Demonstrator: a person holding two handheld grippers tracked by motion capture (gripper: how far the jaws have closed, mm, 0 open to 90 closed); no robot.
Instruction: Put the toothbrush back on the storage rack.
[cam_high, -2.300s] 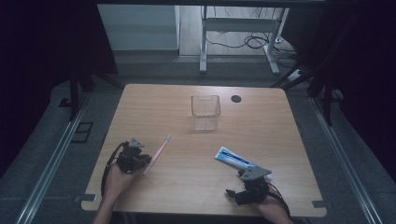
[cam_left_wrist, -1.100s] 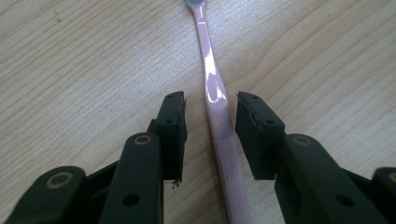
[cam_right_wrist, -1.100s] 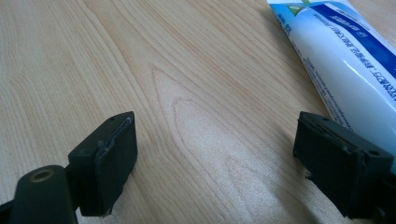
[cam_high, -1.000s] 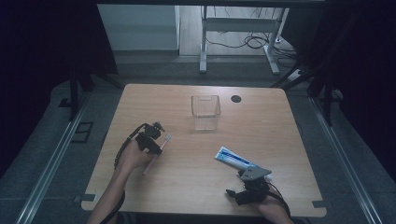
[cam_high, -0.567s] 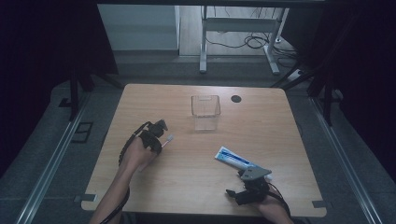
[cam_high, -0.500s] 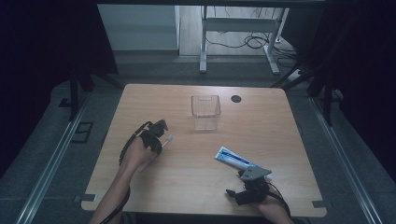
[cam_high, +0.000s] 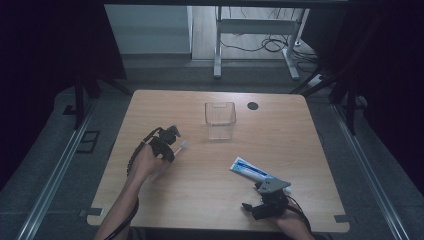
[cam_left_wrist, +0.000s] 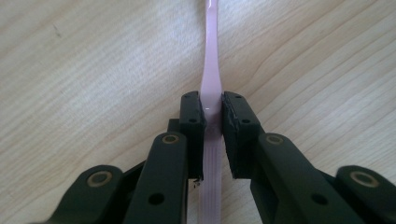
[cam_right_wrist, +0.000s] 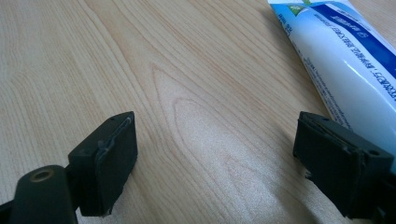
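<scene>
A pink toothbrush (cam_high: 183, 145) lies on the wooden table (cam_high: 190, 200), left of centre. My left gripper (cam_high: 172, 145) reaches over it; in the left gripper view its jaws have just been closing and the pads now pinch the toothbrush (cam_left_wrist: 209, 70) handle, so the left gripper (cam_left_wrist: 212, 109) is shut on it. A blue and white toothpaste tube (cam_high: 250, 170) lies right of centre. My right gripper (cam_high: 271, 190) rests near the front edge just behind that tube, open, with bare wood between its pads. The right gripper (cam_right_wrist: 219, 140) has the toothpaste tube (cam_right_wrist: 341, 60) beside its right pad.
A clear plastic cup (cam_high: 220, 120) stands upright at the table's middle back. A small black round disc (cam_high: 252, 105) lies near the far edge, right of the cup. Dark floor and rails surround the table.
My left hand moved from the table's front left up to the toothbrush and its jaws closed on the handle. The right hand and the toothpaste tube stayed put.
</scene>
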